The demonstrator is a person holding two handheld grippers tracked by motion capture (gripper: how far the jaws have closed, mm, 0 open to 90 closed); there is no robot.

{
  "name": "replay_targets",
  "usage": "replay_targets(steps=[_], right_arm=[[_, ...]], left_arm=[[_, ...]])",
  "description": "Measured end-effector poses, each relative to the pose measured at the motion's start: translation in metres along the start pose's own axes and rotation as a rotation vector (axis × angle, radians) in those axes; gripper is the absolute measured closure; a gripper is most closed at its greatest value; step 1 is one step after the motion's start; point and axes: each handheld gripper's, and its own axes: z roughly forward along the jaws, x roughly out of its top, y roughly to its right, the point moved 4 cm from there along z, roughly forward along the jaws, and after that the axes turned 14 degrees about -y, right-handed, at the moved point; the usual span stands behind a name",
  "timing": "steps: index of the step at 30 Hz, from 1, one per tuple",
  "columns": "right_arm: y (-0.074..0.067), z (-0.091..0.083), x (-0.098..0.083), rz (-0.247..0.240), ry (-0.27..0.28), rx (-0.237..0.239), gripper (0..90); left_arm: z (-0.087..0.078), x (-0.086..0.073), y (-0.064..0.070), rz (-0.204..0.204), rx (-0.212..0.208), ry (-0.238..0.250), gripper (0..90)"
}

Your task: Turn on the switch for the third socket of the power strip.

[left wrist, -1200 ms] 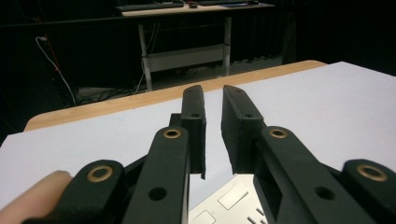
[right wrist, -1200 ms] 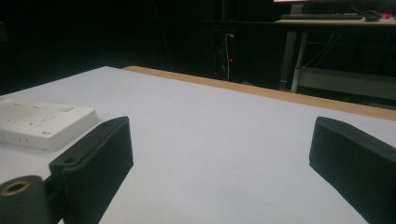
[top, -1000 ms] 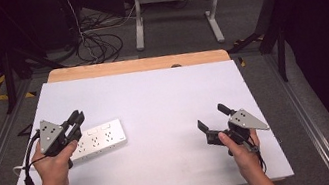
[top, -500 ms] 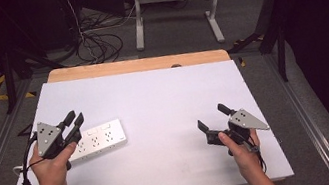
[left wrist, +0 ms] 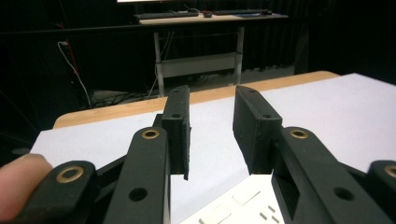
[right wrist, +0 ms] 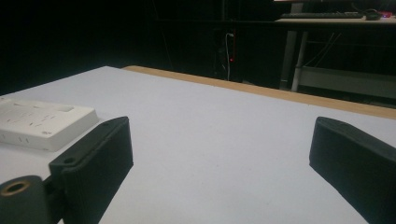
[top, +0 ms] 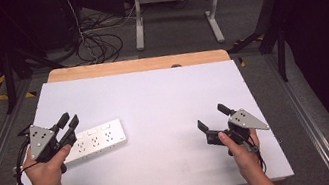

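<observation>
A white power strip (top: 97, 140) lies flat on the white table (top: 163, 97), left of centre. My left gripper (top: 68, 121) hovers over the strip's left end, held in a hand, jaws slightly apart with nothing between them. In the left gripper view the left gripper (left wrist: 212, 93) points toward the table's far edge, with the power strip (left wrist: 233, 205) just below it. My right gripper (top: 212, 117) rests at the front right, jaws wide apart and empty. The right gripper view shows the right gripper (right wrist: 219, 135) facing bare table, the power strip (right wrist: 42, 121) far off to its left.
A wooden strip (top: 137, 65) runs along the table's far edge. Beyond it the floor holds a tangle of cables (top: 99, 45) and a desk frame (top: 172, 0). Metal rails (top: 302, 110) flank the table on both sides.
My left gripper has drawn back a little toward the left front edge, still over the strip's end. The power strip and the right gripper have not moved.
</observation>
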Motion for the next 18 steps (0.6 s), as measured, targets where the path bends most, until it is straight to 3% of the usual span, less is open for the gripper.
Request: replay_targets(steps=[2,9,18], right_arm=[[0.001,0.000,0.000,0.006,0.000,-0.002,6.5],[0.001,0.000,0.000,0.002,0.002,-0.006,6.6],[0.001,-0.001,0.001,0.001,0.010,-0.003,6.6]], left_arm=[[-0.004,0.000,-0.004,-0.023,0.000,0.010,67.3],[-0.015,-0.005,-0.007,-0.024,-0.002,0.008,67.4],[-0.022,-0.002,0.000,-0.035,-0.015,0.032,63.0]])
